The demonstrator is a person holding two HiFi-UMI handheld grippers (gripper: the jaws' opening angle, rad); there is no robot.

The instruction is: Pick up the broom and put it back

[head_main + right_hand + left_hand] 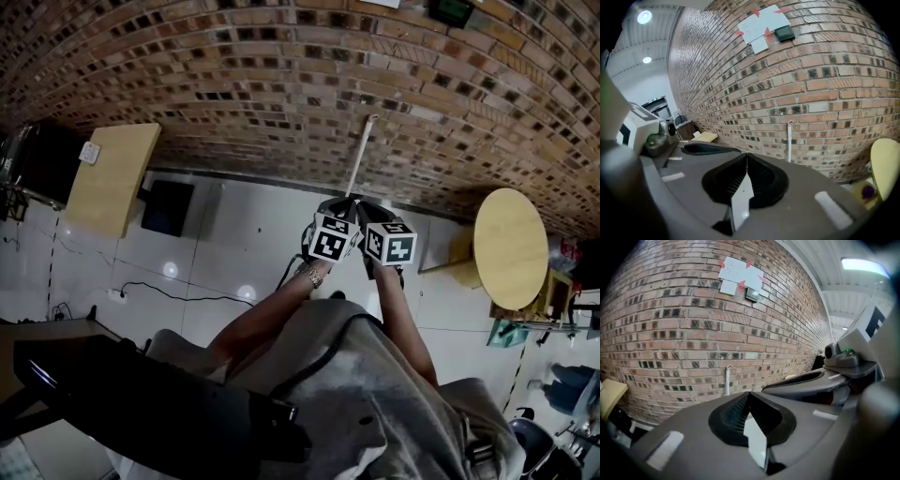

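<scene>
— Fingers on the left gripper (333, 208) and right gripper (372, 214): what does the head view give us?

— Little of the tips themselves. Both bare forearms (281, 309) reach forward from the body and converge. The two grippers are held side by side, marker cubes nearly touching, aimed at the brick wall (281, 84). A bracelet (314, 275) circles the left wrist. The broom (361, 155) shows as a white pole against the wall, straight ahead of the grippers, its lower end hidden behind them. A rectangular table (112, 178) sits to the left and a round table (511, 246) to the right, on a pale tiled floor (244, 244).

— And the left gripper view?

— Jaws clenched together, black pads meeting along one line, nothing between them. The broom's pole (727, 379) stands upright at the wall beyond, apart from the gripper. Papers (738, 273) are taped high on the bricks. The right gripper lies just alongside, at the frame's right edge.

— The right gripper view?

— Same pose: jaws pressed closed and empty. The pole (790, 140) rises against the wall ahead and slightly right, untouched. The left gripper shows at the left edge, the round table's yellow top (885, 164) at the right.
</scene>
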